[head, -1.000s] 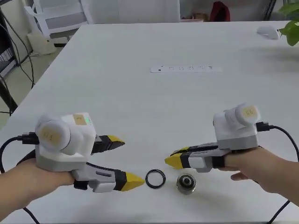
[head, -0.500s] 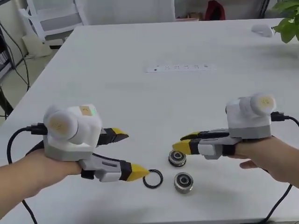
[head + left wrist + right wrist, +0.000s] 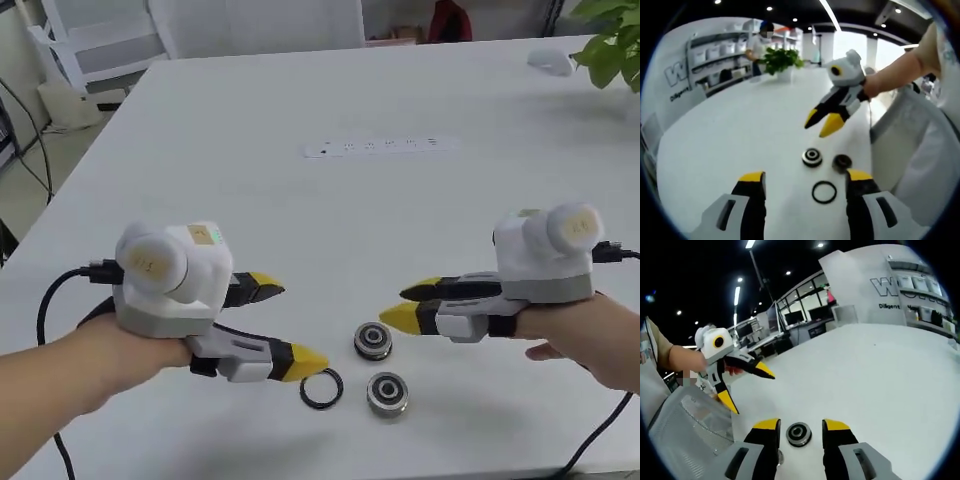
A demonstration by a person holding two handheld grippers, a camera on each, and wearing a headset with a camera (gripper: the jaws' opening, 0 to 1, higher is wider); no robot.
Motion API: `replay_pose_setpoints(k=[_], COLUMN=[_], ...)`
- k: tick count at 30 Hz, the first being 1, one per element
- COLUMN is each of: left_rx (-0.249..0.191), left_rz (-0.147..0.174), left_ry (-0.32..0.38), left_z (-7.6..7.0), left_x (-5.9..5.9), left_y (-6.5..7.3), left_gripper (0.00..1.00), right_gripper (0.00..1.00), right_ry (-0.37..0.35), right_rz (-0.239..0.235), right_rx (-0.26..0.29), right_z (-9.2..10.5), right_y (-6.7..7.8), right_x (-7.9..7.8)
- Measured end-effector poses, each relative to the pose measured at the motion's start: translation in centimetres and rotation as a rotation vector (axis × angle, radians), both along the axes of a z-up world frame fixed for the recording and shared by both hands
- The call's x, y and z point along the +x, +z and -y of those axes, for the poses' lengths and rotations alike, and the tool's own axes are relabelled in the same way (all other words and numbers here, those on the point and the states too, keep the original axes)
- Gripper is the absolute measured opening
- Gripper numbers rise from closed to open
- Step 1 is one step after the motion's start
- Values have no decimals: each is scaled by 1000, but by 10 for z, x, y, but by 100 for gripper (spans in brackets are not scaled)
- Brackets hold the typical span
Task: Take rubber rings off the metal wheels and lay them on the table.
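Note:
Two small metal wheels lie near the table's front edge. The farther wheel point(image 3: 373, 340) point(image 3: 812, 157) point(image 3: 798, 433) has a dark rubber ring around it. The nearer wheel point(image 3: 387, 393) point(image 3: 842, 161) looks bare and silvery. A loose black rubber ring point(image 3: 321, 388) point(image 3: 824, 192) lies flat just left of them. My left gripper point(image 3: 288, 325) point(image 3: 805, 177) is open, its lower tip just above the loose ring. My right gripper point(image 3: 400, 306) point(image 3: 799, 425) is open and empty, hovering right of and slightly above the farther wheel.
The white table point(image 3: 330, 220) has a white power strip point(image 3: 380, 147) lying across its middle. A green plant point(image 3: 605, 45) stands at the far right corner. Cables trail from both grippers towards the front edge.
The right gripper has drawn back to the right, uncovering the farther wheel, and its jaws have parted. The left gripper has edged right, closer to the loose ring.

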State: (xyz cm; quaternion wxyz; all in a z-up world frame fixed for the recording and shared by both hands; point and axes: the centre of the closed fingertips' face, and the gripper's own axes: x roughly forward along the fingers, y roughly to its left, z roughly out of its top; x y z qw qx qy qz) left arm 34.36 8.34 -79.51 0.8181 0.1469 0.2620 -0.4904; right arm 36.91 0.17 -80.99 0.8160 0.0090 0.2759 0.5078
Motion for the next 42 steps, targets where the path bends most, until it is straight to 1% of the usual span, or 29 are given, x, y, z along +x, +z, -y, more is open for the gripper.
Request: replay_pose_setpoints(k=[2, 4, 7, 11, 12, 18, 27, 35, 42], left_rx=[2, -6, -2, 2, 5, 10, 15, 28, 32], left_rz=[3, 0, 1, -8, -5, -7, -23, -28, -30], left_ry=[-1, 3, -4, -15, -19, -39, -50, -67, -80], left_z=[1, 3, 7, 12, 13, 20, 29, 37, 45], left_x=[3, 6, 7, 8, 9, 10, 11, 12, 13], left_y=[0, 0, -1, -5, -6, -9, -15, -22, -27], left_gripper=[65, 64, 63, 62, 62, 57, 56, 51, 50], right_gripper=[31, 32, 32, 33, 33, 32, 33, 31, 29], right_ry=[-2, -3, 2, 10, 11, 31, 65, 95, 121], right_rz=[-1, -5, -1, 3, 5, 2, 0, 3, 12], right_rx=[-10, -16, -33, -45, -46, -63, -92, -109, -119], right_z=[3, 6, 8, 10, 10, 10, 11, 8, 3], right_y=[-3, -7, -10, -15, -16, -23, -36, -43, -48], right_x=[1, 1, 0, 0, 0, -4, -8, -12, -16])
